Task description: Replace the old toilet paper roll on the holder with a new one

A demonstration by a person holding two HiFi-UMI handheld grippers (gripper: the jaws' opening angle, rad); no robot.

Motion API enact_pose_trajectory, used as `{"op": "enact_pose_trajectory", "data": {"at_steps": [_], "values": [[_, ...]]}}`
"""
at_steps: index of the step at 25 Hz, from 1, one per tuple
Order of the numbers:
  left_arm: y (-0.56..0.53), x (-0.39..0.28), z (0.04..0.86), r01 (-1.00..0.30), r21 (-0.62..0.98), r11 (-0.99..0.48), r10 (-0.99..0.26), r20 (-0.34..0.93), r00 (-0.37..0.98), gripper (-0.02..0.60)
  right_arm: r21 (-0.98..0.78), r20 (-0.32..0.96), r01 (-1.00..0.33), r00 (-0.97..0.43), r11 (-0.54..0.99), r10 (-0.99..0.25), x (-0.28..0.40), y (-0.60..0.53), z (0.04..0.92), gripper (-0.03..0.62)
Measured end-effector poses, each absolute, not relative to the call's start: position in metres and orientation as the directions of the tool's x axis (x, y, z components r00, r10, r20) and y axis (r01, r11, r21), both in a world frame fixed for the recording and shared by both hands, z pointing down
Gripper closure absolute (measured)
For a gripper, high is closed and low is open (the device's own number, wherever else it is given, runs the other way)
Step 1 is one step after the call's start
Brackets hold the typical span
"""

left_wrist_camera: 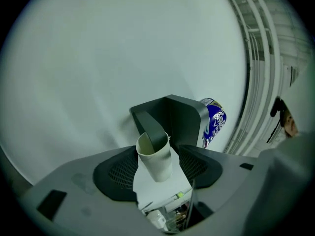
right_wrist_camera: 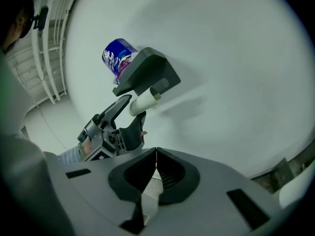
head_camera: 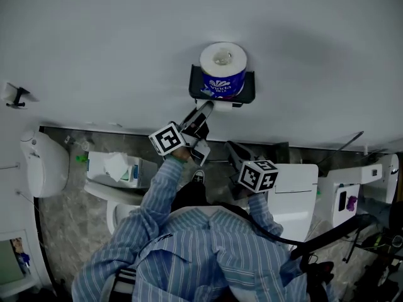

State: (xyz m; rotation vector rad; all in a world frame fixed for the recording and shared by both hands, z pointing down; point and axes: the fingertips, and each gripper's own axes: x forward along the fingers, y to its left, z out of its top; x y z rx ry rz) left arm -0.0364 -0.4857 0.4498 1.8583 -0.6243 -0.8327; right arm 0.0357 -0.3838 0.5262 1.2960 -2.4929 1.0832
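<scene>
The wall holder (head_camera: 196,83) carries the new blue-wrapped roll (head_camera: 223,68) on its top shelf, and the bare cardboard tube (left_wrist_camera: 155,156) sits on the arm below (so I judge nothing is swapped yet). My left tool (left_wrist_camera: 157,170) reaches up, spread either side of that tube without pinching it; my right tool (right_wrist_camera: 156,156) hangs lower, pressed together, empty

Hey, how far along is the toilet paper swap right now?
Nothing looks finished yet. The empty cardboard tube still sits on the arm of the holder. In hand: the left claw stands open around that tube, not gripping; the right claw is shut and empty. Left: pull the tube off, then fit the wrapped new roll, standing on top of the holder.
</scene>
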Motion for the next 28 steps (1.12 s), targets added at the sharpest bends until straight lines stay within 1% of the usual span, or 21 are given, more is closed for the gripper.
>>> {"op": "enact_pose_trajectory", "data": {"at_steps": [2,3,5,10,18,23,25,28], "values": [[-0.487,-0.035,0.446,0.006,0.915,-0.404,-0.701,-0.314,0.641,0.348,-0.538,0.421,-0.761,-0.616,0.364,-0.666,0.039,-0.385,0.528,0.589],[-0.487,-0.035,0.445,0.033,0.913,-0.407,-0.694,-0.332,0.639,0.388,-0.538,0.423,-0.764,-0.610,0.356,-0.669,0.041,-0.385,0.529,0.589],[-0.488,-0.034,0.443,0.062,0.909,-0.411,-0.692,-0.355,0.629,0.391,-0.539,0.430,-0.771,-0.598,0.338,-0.676,0.046,-0.385,0.532,0.589],[-0.490,-0.024,0.447,0.027,0.909,-0.416,-0.682,-0.331,0.653,0.393,-0.544,0.438,-0.780,-0.579,0.310,-0.688,0.057,-0.385,0.535,0.589],[-0.492,0.021,0.437,0.054,0.898,-0.437,-0.609,-0.339,0.717,0.394,-0.541,0.443,-0.795,-0.547,0.275,-0.710,0.077,-0.378,0.534,0.589],[-0.489,0.060,0.438,0.005,0.883,-0.470,-0.538,-0.291,0.791,0.394,-0.538,0.446,-0.809,-0.512,0.237,-0.734,0.095,-0.372,0.533,0.589],[-0.489,0.073,0.442,-0.069,0.855,-0.513,-0.507,-0.238,0.828,0.394,-0.539,0.445,-0.812,-0.502,0.226,-0.741,0.101,-0.370,0.533,0.589],[-0.482,0.092,0.446,-0.146,0.812,-0.565,-0.458,-0.161,0.874,0.394,-0.540,0.443,-0.815,-0.488,0.210,-0.752,0.108,-0.367,0.532,0.589]]}}
